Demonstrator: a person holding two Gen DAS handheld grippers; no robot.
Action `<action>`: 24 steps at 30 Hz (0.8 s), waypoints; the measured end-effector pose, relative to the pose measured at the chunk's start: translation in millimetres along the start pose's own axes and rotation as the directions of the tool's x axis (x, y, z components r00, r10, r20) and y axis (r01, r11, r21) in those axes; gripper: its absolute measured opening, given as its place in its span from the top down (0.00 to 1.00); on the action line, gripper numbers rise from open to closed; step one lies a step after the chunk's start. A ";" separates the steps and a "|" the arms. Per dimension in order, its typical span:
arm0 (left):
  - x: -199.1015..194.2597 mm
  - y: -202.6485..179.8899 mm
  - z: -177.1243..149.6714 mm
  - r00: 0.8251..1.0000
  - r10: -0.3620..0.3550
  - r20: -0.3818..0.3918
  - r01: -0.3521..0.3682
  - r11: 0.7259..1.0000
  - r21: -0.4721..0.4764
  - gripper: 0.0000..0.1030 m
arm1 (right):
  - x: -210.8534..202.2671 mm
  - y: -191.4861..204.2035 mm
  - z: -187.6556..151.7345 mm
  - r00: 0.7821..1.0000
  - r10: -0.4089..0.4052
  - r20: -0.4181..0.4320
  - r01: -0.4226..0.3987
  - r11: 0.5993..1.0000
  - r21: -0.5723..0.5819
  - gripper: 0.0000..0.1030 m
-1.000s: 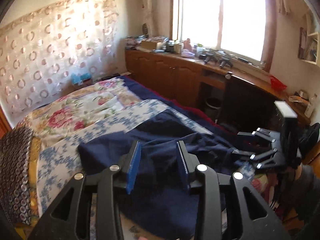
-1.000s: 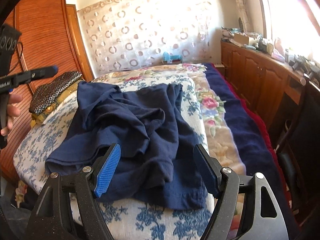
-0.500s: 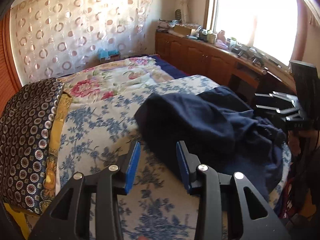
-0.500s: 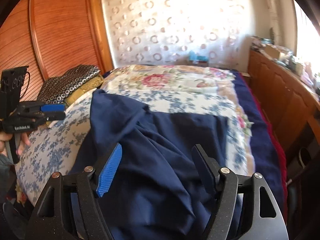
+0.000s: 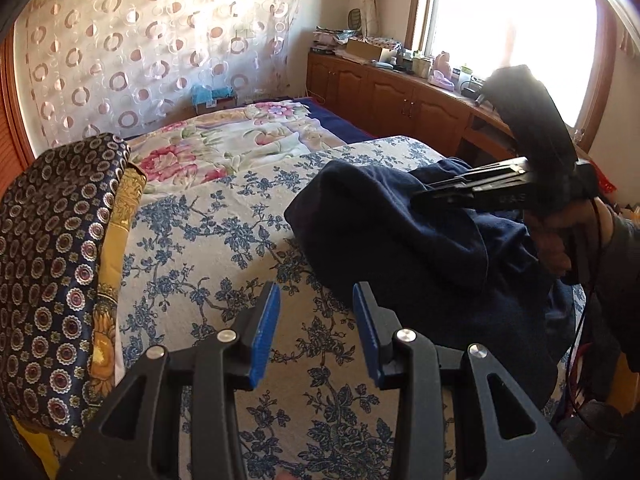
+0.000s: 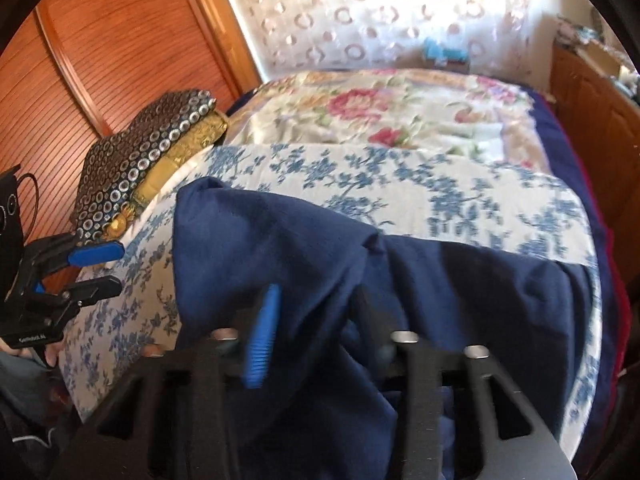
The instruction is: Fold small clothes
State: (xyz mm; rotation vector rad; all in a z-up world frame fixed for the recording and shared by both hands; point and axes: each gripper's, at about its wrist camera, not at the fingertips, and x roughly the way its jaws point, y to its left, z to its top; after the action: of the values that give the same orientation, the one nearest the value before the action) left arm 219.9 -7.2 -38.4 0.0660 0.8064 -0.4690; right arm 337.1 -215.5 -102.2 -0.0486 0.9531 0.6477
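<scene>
A crumpled navy garment lies on the blue-flowered sheet of the bed. My left gripper hovers over bare sheet just left of the garment's edge, open, with nothing between its blue pads. In the right wrist view it shows at the left edge as the left gripper. My right gripper is low over the navy garment, blurred. Its jaws are closing with a fold of cloth between them. From the left wrist view the right gripper has its fingers nearly together on the cloth.
A stack of dark patterned and gold bedding sits at the sheet's left edge. A rose-print quilt covers the far half of the bed. Wooden cabinets run under the window at right; a wooden wardrobe stands left.
My left gripper swung off the garment down to bare sheet at its left. My right gripper moved in over the cloth and its wide jaws have drawn together on a fold.
</scene>
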 end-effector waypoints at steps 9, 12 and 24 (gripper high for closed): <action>17.9 5.7 0.1 0.999 -0.030 -0.024 0.030 1.000 -0.007 0.64 | -63.1 -24.6 35.3 0.946 -0.230 0.228 0.211 0.972 0.103 0.97; 25.4 0.7 0.4 0.998 -0.045 -0.035 0.045 0.999 0.002 0.64 | -58.5 -38.8 37.8 0.945 -0.281 0.167 0.263 0.957 0.124 0.77; 35.0 -22.1 -10.1 0.995 -0.074 -0.063 0.077 0.996 0.047 0.64 | -93.2 -42.6 -45.4 0.947 -0.310 0.080 0.306 0.950 0.053 0.36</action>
State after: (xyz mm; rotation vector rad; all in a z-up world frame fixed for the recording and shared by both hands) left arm 224.4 -37.9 -67.6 0.0963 0.8596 -0.5607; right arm 288.3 -310.2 -67.6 -0.1301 0.8510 0.3383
